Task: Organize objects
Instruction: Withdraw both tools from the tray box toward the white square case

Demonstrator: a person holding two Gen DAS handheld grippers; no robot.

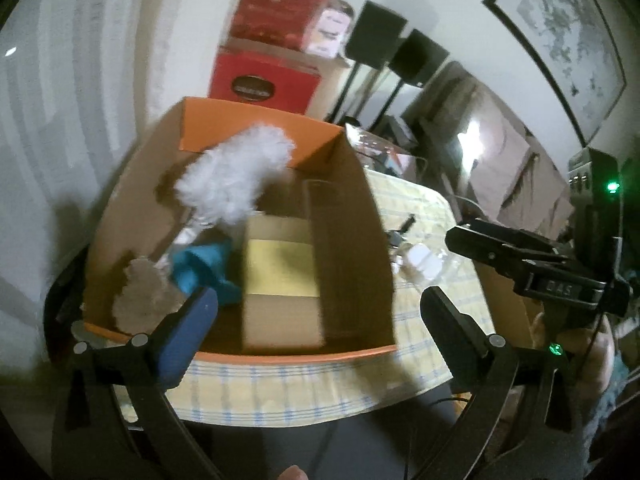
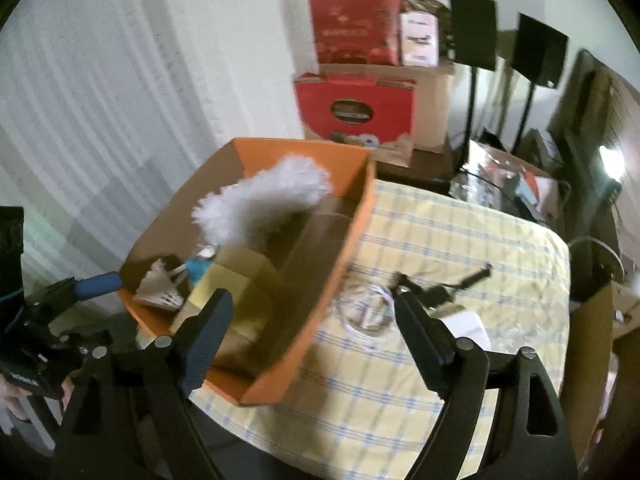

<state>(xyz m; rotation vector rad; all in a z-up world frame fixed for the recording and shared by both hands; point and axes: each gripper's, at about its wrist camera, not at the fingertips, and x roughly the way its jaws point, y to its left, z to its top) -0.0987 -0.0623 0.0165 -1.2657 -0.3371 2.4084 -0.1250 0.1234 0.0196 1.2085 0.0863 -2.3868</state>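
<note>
my right gripper (image 2: 312, 332) hangs spread and empty, the loose bits (image 2: 440, 292) on the tablecloth (image 2: 420, 400) just ahead. left gripper (image 1: 320, 320), also spread, faces the box (image 1: 360, 208); blur hides what they are.

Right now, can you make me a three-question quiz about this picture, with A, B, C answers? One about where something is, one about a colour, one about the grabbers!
1. Where is the fluffy white duster?
A. in the orange box
B. on the tablecloth
C. on the floor

2. What colour is the box's outside?
A. green
B. orange
C. black

3. How is the left gripper?
A. open, empty
B. squeezing the duster
C. holding a cup

Answers: 1 A, its head sticks up out of the box. 2 B, rim and side show orange. 3 A, its fingers stand wide apart with nothing between.
</note>
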